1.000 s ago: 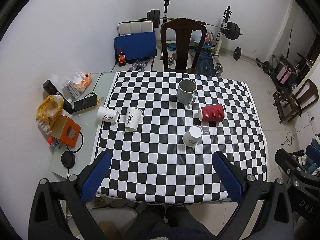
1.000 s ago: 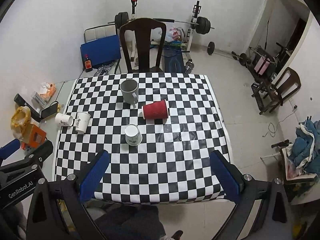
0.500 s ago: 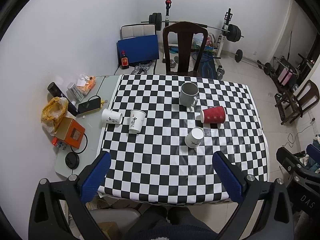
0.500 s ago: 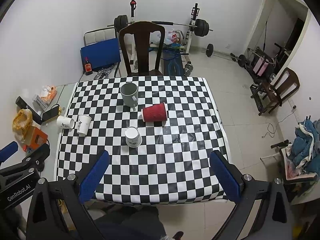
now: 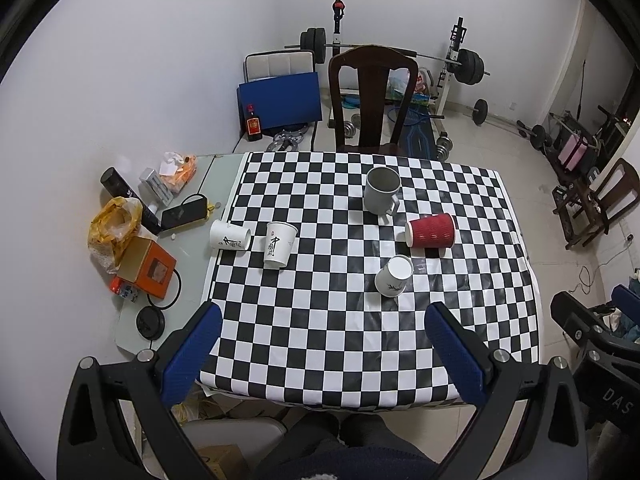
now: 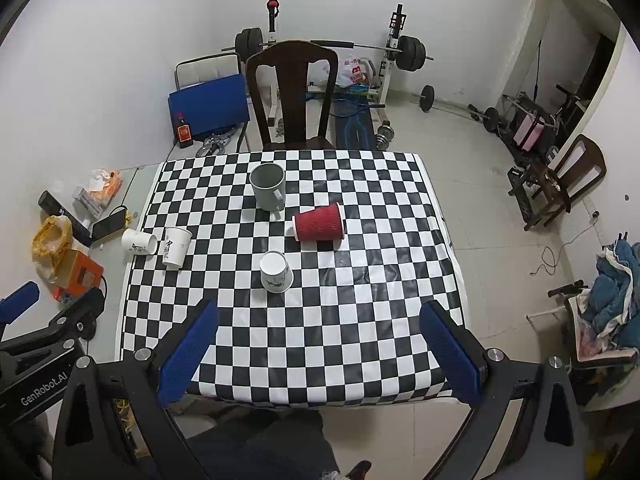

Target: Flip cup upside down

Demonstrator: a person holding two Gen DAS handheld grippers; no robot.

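Observation:
Several cups sit on a black-and-white checkered table [image 5: 320, 344]. A grey mug [image 5: 381, 191] stands upright at the back; it also shows in the right wrist view [image 6: 269, 187]. A red ribbed cup [image 5: 431, 231] [image 6: 319, 224] lies on its side. A small white cup [image 5: 394, 276] [image 6: 275, 272] stands base up in the middle. A white paper cup [image 5: 279, 244] [image 6: 175, 247] stands upright at the left, with another white cup [image 5: 229, 235] [image 6: 138, 242] on its side beside it. My left gripper [image 5: 324, 358] and right gripper [image 6: 320, 354] are both open and empty, high above the near table edge.
A dark wooden chair [image 5: 372, 96] stands behind the table. Clutter lies on the glass strip at the left: an orange box [image 5: 146, 268], a yellow bag [image 5: 114, 222], a phone [image 5: 184, 212]. Weights and a barbell rack [image 5: 456, 64] stand at the back.
Both grippers have risen and pulled back, so the table looks smaller and lower in both views. The cups have not moved. Both grippers stay open.

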